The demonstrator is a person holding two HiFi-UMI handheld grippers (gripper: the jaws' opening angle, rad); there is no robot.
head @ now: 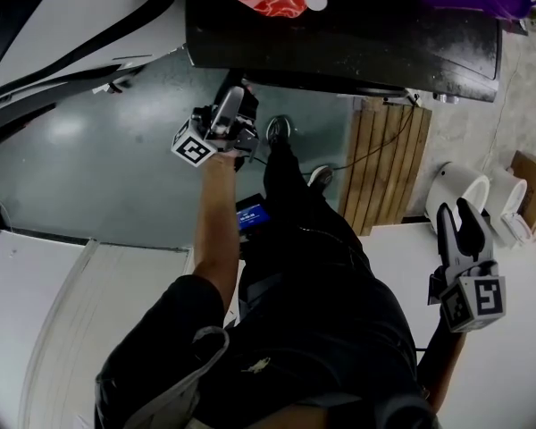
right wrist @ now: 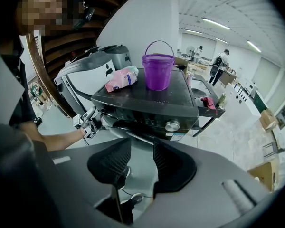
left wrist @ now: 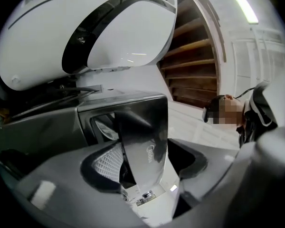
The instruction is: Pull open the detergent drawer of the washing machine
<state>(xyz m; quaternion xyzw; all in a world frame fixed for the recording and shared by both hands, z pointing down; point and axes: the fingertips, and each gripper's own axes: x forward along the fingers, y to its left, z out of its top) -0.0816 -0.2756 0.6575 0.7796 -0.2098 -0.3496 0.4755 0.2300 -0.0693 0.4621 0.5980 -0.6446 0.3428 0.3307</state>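
Note:
The dark washing machine [head: 339, 34] stands at the top of the head view, and it also shows in the right gripper view [right wrist: 147, 103]. My left gripper [head: 235, 95] reaches up to its front left corner. In the left gripper view the glossy dark front of the detergent drawer [left wrist: 149, 127] stands between the jaws of the left gripper [left wrist: 145, 161], and both pads sit against its sides. A pale opening [left wrist: 103, 127] shows beside the drawer front. My right gripper [head: 456, 217] hangs low at the right, away from the machine. It [right wrist: 140, 160] is open, with only floor between its jaws.
A purple bucket [right wrist: 157, 70] and a pink bag [right wrist: 121, 79] rest on the machine's top. Wooden slats [head: 384, 164] and white tubs [head: 460, 190] stand to the right. A large white curved housing [left wrist: 85, 32] is at the left, and a cable [head: 375, 146] trails on the floor.

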